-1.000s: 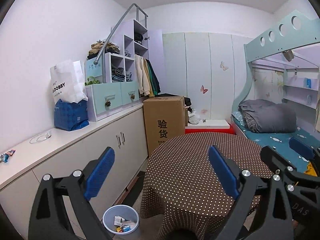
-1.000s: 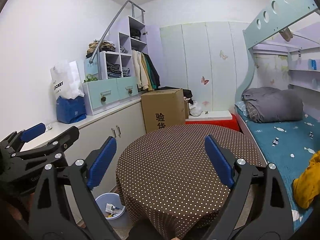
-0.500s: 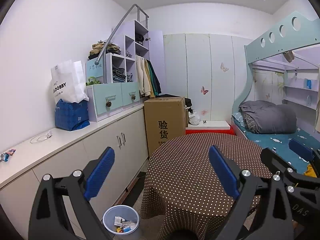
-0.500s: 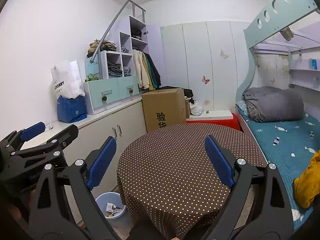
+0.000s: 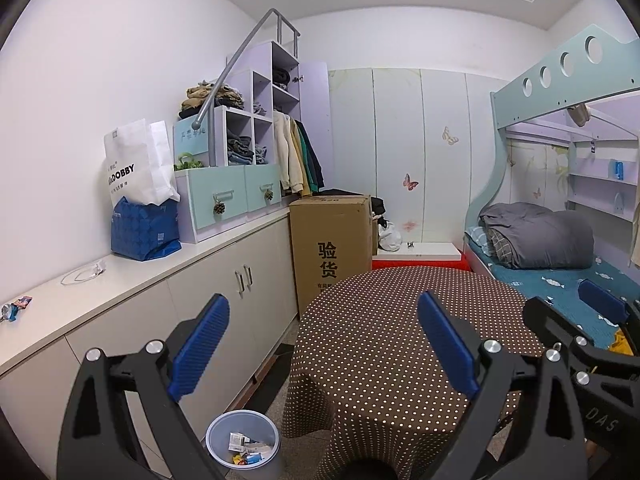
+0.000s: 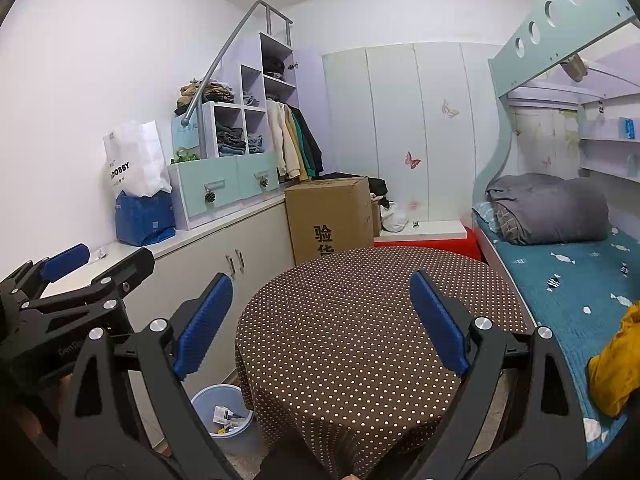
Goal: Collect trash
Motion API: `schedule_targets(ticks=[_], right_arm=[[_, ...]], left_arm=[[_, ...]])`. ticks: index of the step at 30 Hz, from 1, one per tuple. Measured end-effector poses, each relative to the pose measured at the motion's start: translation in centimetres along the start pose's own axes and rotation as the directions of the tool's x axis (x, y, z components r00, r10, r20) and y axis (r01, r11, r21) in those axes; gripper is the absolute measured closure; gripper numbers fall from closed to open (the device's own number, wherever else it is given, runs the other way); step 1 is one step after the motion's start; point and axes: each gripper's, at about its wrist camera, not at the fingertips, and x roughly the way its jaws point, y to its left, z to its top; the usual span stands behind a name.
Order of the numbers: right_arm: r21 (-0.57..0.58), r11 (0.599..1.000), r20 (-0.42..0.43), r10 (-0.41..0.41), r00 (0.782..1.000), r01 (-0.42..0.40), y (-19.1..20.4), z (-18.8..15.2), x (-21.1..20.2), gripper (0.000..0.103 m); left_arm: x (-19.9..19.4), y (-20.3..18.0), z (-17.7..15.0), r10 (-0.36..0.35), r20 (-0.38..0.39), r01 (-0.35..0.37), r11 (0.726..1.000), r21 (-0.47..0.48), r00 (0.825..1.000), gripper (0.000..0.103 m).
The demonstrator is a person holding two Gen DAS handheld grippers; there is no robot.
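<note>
1. Left gripper (image 5: 322, 338): jaws spread wide, nothing between the blue pads (image 5: 199, 346); it hovers above the near left edge of the round table (image 5: 384, 320); seen from the right wrist view it stands at the far left (image 6: 92, 264), also spread and empty.
2. Right gripper (image 6: 320, 322): jaws likewise wide apart and empty; it hovers over the near part of the table (image 6: 360, 320); in the left wrist view it appears at the right edge (image 5: 572, 308).
3. Table: round, draped in a brown cloth with white dots; it lies directly ahead of and below both claws.
4. Waste bin (image 5: 242, 444): pale blue, on the floor below and slightly left of the left claw, just beside the table's hanging cloth; it holds wrappers and paper scraps (image 5: 245, 445); from the right claw it sits low and to the left (image 6: 222, 416).
5. Candy wrapper (image 5: 14, 308): small, crumpled, on the white counter (image 5: 132, 280), well to the left of the left claw; a clear curled strip (image 5: 82, 275) lies farther along the same counter.
6. Cardboard box (image 5: 332, 248): upright, beyond the table, ahead of both claws.
7. Blue bag (image 5: 144, 232) and white paper bag (image 5: 136, 164): ahead and left on the counter, touching each other.
8. Bunk bed (image 6: 560, 256): to the right of the right claw; grey bedding (image 6: 548, 208) rolled at its far end; a yellow cloth (image 6: 616, 364) at its near end.
</note>
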Motion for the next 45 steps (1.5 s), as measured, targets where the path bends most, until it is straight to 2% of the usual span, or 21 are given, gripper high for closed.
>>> schedule_targets(ticks=[45], right_arm=[[-0.001, 1.0, -0.01, 0.006, 1.0, -0.006, 0.59, -0.11, 0.45, 0.014]], left_arm=[[-0.15, 0.64, -0.26, 0.008, 0.0, -0.008, 1.0, -0.002, 1.0, 0.01]])
